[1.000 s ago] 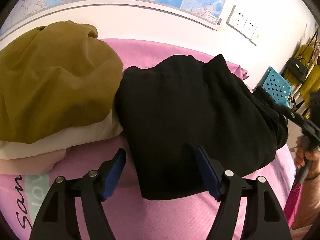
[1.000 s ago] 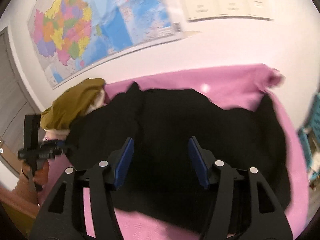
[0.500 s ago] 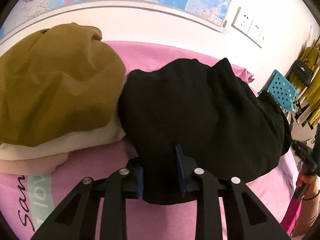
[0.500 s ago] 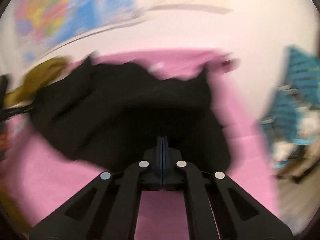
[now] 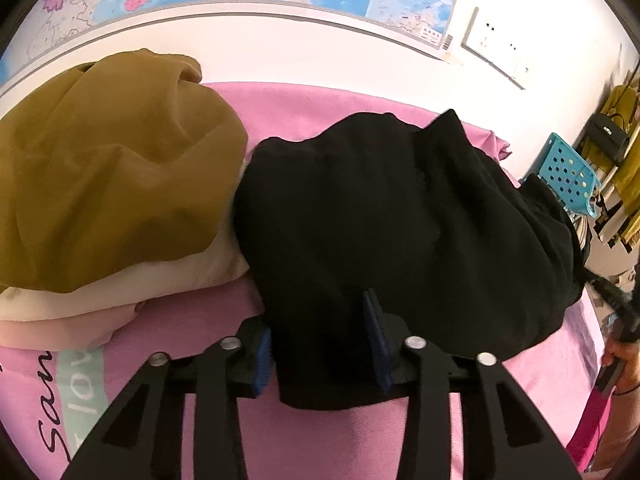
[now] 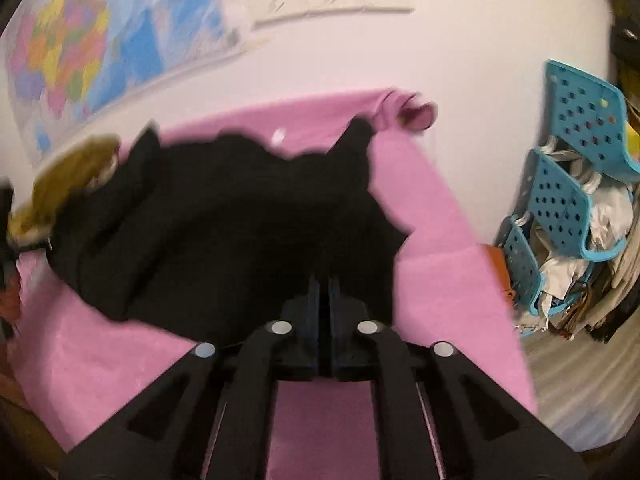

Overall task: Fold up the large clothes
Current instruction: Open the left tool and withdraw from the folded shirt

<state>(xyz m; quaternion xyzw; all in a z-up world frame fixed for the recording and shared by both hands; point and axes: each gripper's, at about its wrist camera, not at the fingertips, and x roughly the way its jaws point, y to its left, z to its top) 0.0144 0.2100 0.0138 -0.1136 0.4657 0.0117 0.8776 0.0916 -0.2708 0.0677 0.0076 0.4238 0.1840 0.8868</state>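
Observation:
A black garment (image 5: 400, 220) lies crumpled on the pink-covered surface (image 5: 320, 108). My left gripper (image 5: 316, 314) has a thick bunch of the garment's near edge between its blue pads (image 5: 374, 332); the cloth fills the gap while the jaws are opening slightly. In the right wrist view the same black garment (image 6: 240, 220) spreads toward the wall. My right gripper (image 6: 324, 280) is shut, pads together, pinching the garment's near hem. That view is motion-blurred.
A pile of folded clothes topped by a mustard garment (image 5: 112, 168) sits left of the black one, touching it. Blue perforated baskets (image 6: 560, 208) with clutter stand beyond the surface's right edge. A map and wall sockets hang behind. A person's hand (image 5: 624, 356) shows at the right.
Both grippers went from wide open to closed on the black garment's edge. The right one swung rightward, dragging its hem. The left stayed put and widened a little.

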